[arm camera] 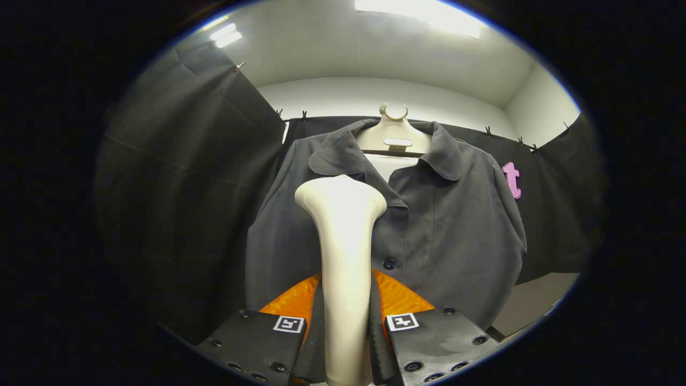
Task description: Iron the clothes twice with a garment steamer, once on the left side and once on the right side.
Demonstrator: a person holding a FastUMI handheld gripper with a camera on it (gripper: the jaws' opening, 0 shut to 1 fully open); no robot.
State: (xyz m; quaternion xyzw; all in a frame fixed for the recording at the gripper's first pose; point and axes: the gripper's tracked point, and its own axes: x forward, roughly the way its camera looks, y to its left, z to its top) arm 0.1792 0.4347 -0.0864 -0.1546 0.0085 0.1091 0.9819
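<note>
A dark grey collared shirt (450, 225) hangs buttoned on a pale mannequin-style hanger (394, 136) straight ahead. My gripper (345, 327) is shut on the handle of a cream garment steamer (343, 241), which stands upright between the fingers. The steamer's wide head rests against the shirt's left chest, just below the collar and left of the button line. A dark button (389, 264) shows beside the steamer's neck.
Black cloth walls (187, 203) close in the booth on the left, behind the shirt and on the right. A pale surface (536, 300) shows low on the right beyond the shirt's sleeve. Ceiling lights (423, 10) shine above.
</note>
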